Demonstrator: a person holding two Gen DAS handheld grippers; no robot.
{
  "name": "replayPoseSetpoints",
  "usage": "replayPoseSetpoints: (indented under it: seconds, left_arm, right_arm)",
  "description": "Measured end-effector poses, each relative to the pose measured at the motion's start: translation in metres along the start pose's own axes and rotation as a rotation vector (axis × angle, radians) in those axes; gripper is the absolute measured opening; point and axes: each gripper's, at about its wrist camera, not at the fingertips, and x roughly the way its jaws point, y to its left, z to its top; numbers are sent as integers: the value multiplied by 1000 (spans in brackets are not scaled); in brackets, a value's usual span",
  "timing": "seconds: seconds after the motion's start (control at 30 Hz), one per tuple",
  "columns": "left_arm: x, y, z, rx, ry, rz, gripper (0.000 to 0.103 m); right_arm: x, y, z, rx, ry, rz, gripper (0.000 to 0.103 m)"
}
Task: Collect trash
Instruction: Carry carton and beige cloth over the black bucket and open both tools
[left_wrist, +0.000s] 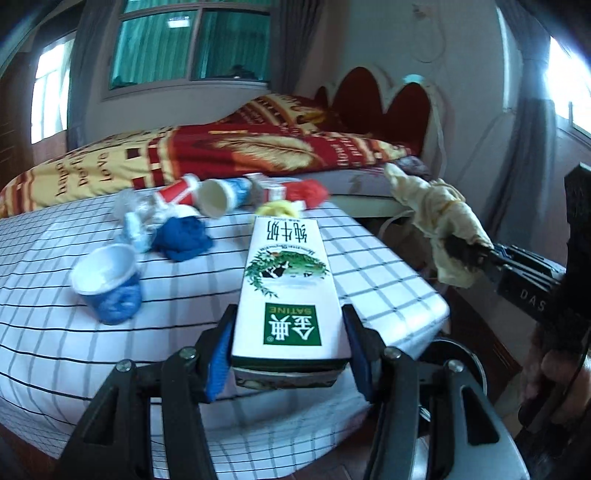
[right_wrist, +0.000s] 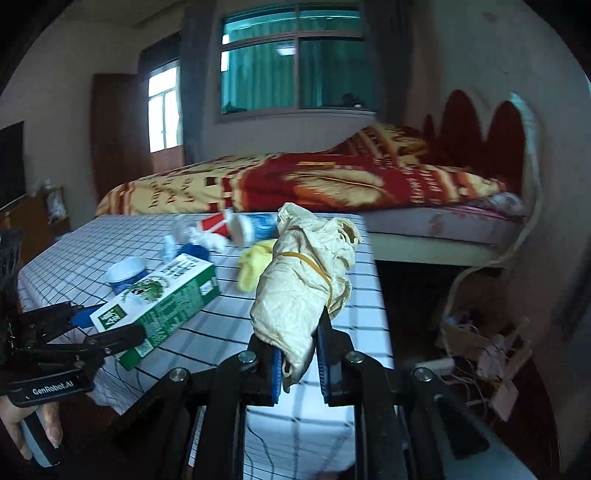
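Note:
My left gripper (left_wrist: 290, 339) is shut on a white and green milk carton (left_wrist: 288, 288), held lengthwise above the checked tablecloth (left_wrist: 369, 258). The same carton (right_wrist: 159, 299) and left gripper (right_wrist: 107, 325) show at the left of the right wrist view. My right gripper (right_wrist: 297, 343) is shut on a crumpled cream paper wad (right_wrist: 303, 280) bound with a rubber band, lifted over the table's right edge. In the left wrist view this wad (left_wrist: 439, 218) hangs at the right. Still lying on the cloth: a blue and white cup (left_wrist: 107, 284), a blue wad (left_wrist: 183, 236), a red cup (left_wrist: 177, 192) and a white cup (left_wrist: 221, 197).
A bed with a red and yellow blanket (right_wrist: 314, 181) stands behind the table. Cables and a power strip (right_wrist: 476, 354) lie on the floor at the right. A yellow scrap (right_wrist: 253, 266) and a red wad (left_wrist: 310, 192) rest near the table's far edge. A hand (right_wrist: 33, 424) grips the left handle.

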Motion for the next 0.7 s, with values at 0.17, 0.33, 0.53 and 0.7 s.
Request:
replayPoseSetpoints:
  seconds: [0.17,0.33,0.53,0.7]
  left_arm:
    - [2,-43,-5,49,11,-113,55]
    - [11,-98,-11,131,36,-236,55]
    - [24,-152,-28,212,97,-341,55]
    - [49,-187,-47,272,182,-392,55]
  right_arm:
    - [-36,-51,-29,81,38,-120,16]
    - [-64,-98,-71,134,112,-200,16]
    - [-87,-138,-120,179,186,-224,16]
    - [-81,-158,-152,204,256,-206,16]
